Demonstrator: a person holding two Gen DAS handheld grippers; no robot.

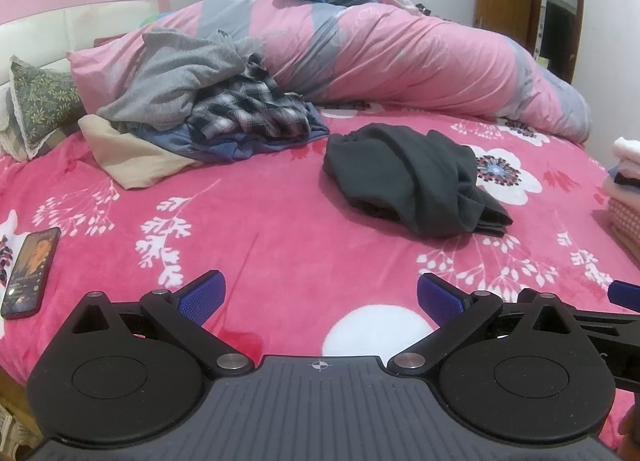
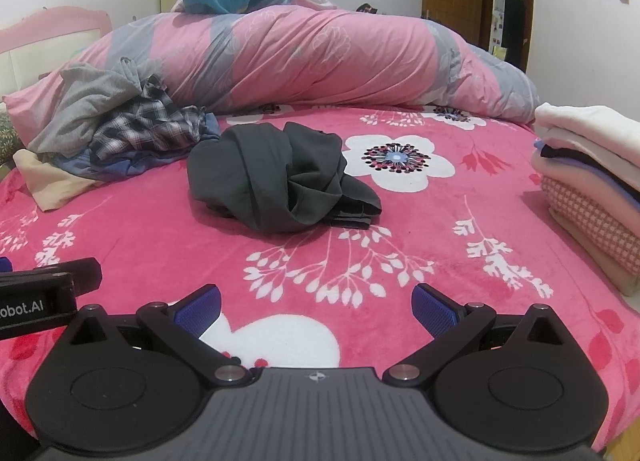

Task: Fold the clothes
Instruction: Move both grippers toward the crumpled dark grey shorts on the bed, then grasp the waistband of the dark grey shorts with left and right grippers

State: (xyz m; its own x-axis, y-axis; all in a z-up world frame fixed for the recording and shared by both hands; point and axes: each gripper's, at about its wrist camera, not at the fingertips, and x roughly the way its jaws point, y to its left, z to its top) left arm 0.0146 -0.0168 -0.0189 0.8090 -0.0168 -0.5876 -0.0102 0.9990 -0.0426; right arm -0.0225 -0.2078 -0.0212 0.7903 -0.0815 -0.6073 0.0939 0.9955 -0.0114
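Crumpled dark grey garment (image 2: 276, 177) lying mid-bed on pink floral fleece blanket (image 2: 400, 245), messy grey-and-plaid clothes heap (image 2: 120, 125) behind-left, folded pastel stack (image 2: 592, 181) far right, left gripper (image 1: 320, 297) and right gripper (image 2: 316, 305) both hovering low, jaws wide apart, holding nothing.

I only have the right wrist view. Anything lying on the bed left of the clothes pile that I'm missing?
Observer: Yes, a phone lies face up near the bed's left edge, screen lit.
Operator: Anything beside the pile on that side?
Observer: A green patterned pillow leans by the headboard; your view shows only a sliver of it.
Operator: Is the left gripper holding anything?
Observer: No, the left gripper is open and empty, well short of the dark garment.
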